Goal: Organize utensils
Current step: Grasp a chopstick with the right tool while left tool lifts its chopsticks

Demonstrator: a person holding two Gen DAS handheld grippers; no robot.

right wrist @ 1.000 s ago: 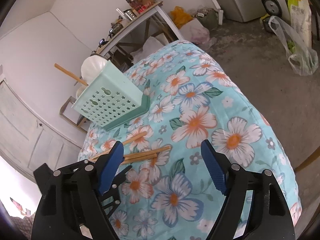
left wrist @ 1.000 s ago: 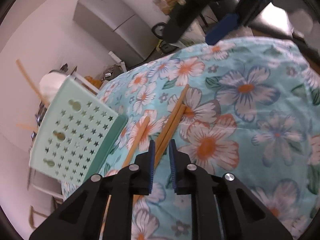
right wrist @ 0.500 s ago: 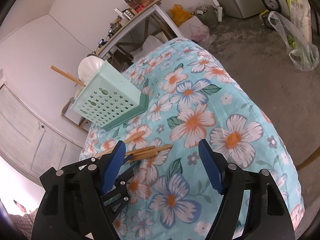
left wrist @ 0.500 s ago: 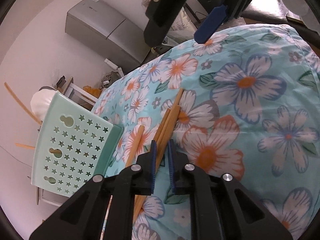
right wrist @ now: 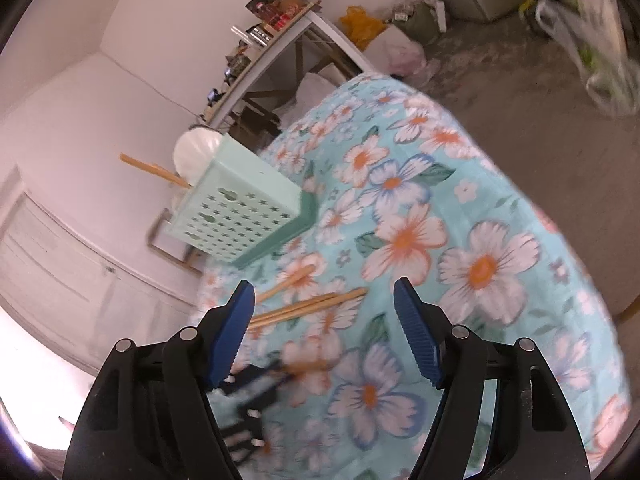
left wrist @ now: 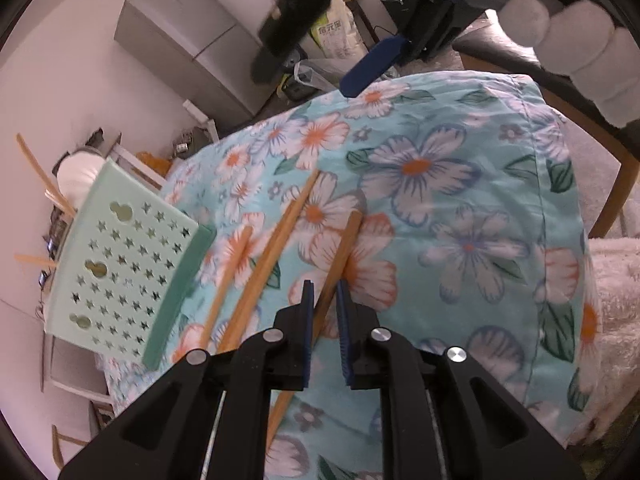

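The left gripper [left wrist: 322, 296] is pinched on one wooden chopstick [left wrist: 340, 256], lifted off the floral cloth [left wrist: 460, 216] apart from the loose chopsticks [left wrist: 264, 268], likely bound for the mint holder [left wrist: 120, 264]; the right gripper [right wrist: 324, 320] hangs empty, its jaws closing; no writing is legible

we see a pale mint utensil holder [left wrist: 120, 264], its wall pierced with small stars and a few keyhole slots, standing on a darker green base at the edge of the flowered cloth. thin wooden sticks poke out of its top [left wrist: 38, 176]. on the cloth beside it lie wooden chopsticks: one alone nearest the holder [left wrist: 228, 276], a pair touching side by side [left wrist: 276, 248], and one apart from them, raised at its near end [left wrist: 340, 252].
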